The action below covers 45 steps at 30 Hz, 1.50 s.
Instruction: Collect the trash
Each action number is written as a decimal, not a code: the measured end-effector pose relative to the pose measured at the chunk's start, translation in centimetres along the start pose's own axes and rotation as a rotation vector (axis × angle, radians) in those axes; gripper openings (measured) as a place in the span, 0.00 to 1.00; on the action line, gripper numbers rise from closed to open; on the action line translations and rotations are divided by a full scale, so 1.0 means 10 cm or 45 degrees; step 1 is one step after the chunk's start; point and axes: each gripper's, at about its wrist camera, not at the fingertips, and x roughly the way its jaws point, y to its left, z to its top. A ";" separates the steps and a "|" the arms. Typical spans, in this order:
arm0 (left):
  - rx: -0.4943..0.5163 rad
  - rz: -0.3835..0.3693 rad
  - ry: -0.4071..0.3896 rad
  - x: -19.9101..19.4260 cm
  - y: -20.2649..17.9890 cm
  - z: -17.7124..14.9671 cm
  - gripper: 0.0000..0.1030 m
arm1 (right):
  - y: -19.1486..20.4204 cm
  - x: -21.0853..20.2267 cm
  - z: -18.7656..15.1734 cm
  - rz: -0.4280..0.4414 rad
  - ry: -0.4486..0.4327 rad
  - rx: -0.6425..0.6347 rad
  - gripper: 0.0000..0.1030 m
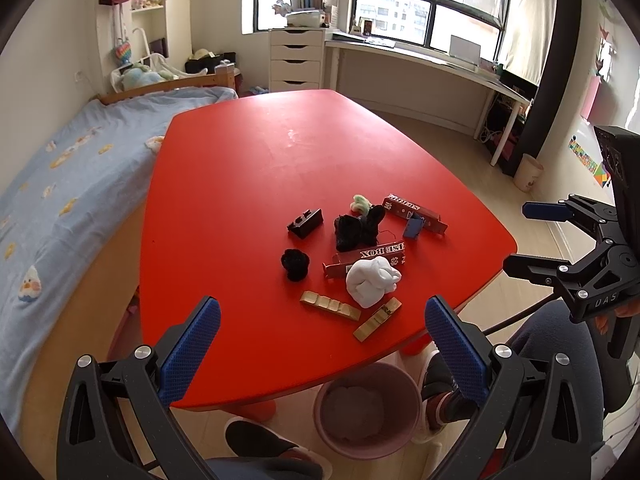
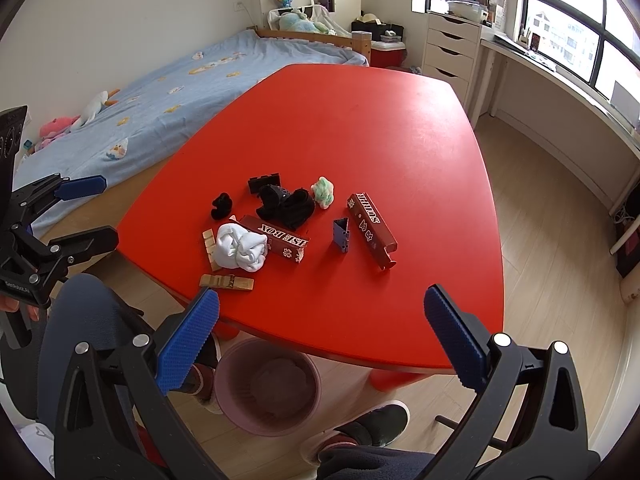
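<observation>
A red table (image 1: 260,168) (image 2: 360,120) holds a cluster of litter: a white cloth wad (image 1: 370,280) (image 2: 240,249), two dark red boxes (image 1: 414,214) (image 2: 372,230), black cloth (image 1: 358,228) (image 2: 286,204), a black ball (image 1: 295,264), gold strips (image 1: 330,306), a green-white wad (image 2: 322,191) and a small blue piece (image 2: 341,235). A pink bin (image 1: 368,408) (image 2: 267,386) stands on the floor under the near table edge. My left gripper (image 1: 322,344) is open and empty, above the near edge. My right gripper (image 2: 320,336) is open and empty, also seen in the left wrist view (image 1: 524,236).
A bed with a blue cover (image 1: 60,184) lies left of the table. A white drawer unit (image 1: 296,60) and a long desk (image 1: 440,64) stand under the window. The person's shoes (image 2: 376,424) and knees are beside the bin.
</observation>
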 end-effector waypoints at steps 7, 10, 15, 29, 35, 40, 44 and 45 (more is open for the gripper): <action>0.000 0.001 0.010 0.03 0.02 0.01 0.95 | 0.01 0.04 0.00 -0.001 0.006 -0.009 0.97; -0.003 -0.012 0.016 0.05 0.03 0.02 0.95 | -0.02 0.05 0.04 -0.006 0.004 -0.016 0.97; -0.020 -0.030 0.054 0.14 0.11 0.11 0.95 | -0.10 0.11 0.16 -0.018 0.023 -0.046 0.97; -0.081 -0.033 0.227 0.67 0.38 0.38 0.95 | -0.40 0.66 0.42 -0.056 0.195 -0.187 0.97; -0.105 -0.040 0.351 1.00 0.46 0.45 0.95 | -0.50 1.00 0.45 -0.032 0.298 -0.227 0.97; -0.139 -0.045 0.426 1.23 0.52 0.42 0.95 | -0.53 1.18 0.46 0.000 0.340 -0.243 0.95; -0.112 -0.034 0.449 1.31 0.49 0.41 0.95 | -0.58 1.29 0.45 0.005 0.381 -0.246 0.80; -0.105 -0.028 0.451 1.32 0.48 0.42 0.94 | -0.59 1.31 0.44 0.007 0.387 -0.249 0.79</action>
